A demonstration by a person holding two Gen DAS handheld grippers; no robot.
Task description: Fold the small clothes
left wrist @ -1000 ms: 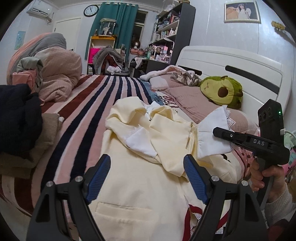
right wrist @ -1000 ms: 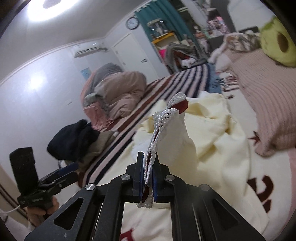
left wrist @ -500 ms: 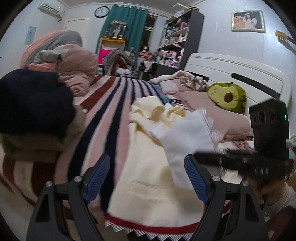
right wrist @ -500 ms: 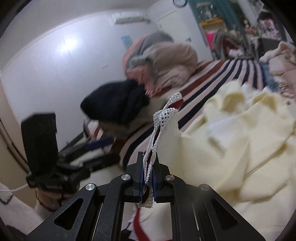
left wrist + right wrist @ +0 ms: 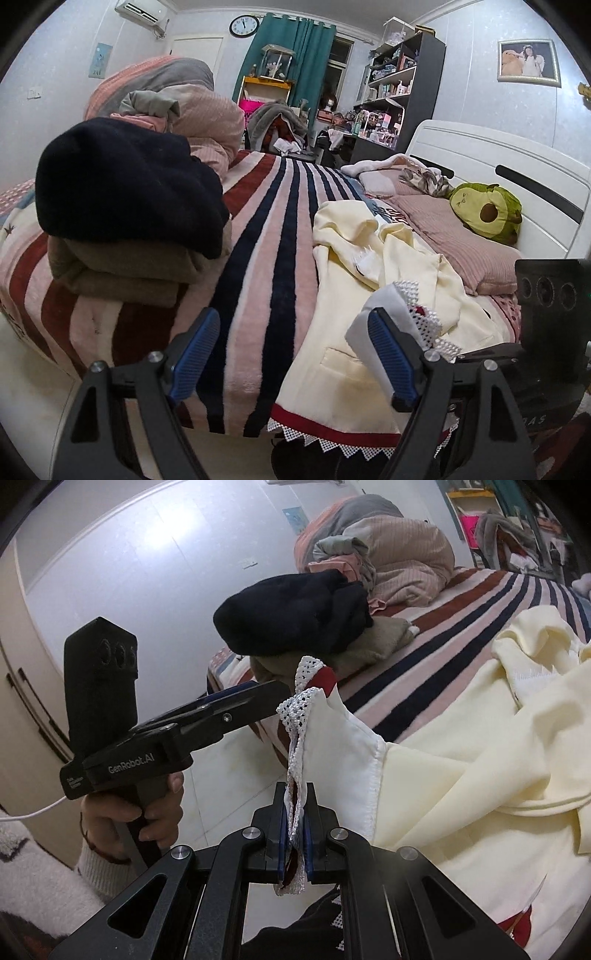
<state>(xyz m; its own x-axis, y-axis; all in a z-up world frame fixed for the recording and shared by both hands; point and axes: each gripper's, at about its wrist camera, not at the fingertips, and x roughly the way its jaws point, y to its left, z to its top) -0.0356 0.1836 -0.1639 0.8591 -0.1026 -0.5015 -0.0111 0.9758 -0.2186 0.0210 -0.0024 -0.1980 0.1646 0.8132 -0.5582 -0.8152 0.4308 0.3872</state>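
Right claw (image 5: 294,840) clamped tight on the lace edge (image 5: 301,716) of the cream top (image 5: 480,775), with the white lining and a strip of red trim pinched in as well and the corner lifted off the bed. Left claw (image 5: 295,354) spread wide, holding nothing, poised just beside that raised corner at the near edge of the bed.

Rest of the top spread rumpled across the striped blanket (image 5: 280,229), hem with its red band and lace points hanging over the mattress edge. Further out, a stack of folded clothes (image 5: 122,236) on the left side of the bed, an avocado cushion (image 5: 487,214) by the headboard.

Likely trouble from here: lace tearing or slipping out under a hard pull; open claw catching only the lining, giving a crooked fold; hem sliding off the bed; sleeves staying bunched underneath.
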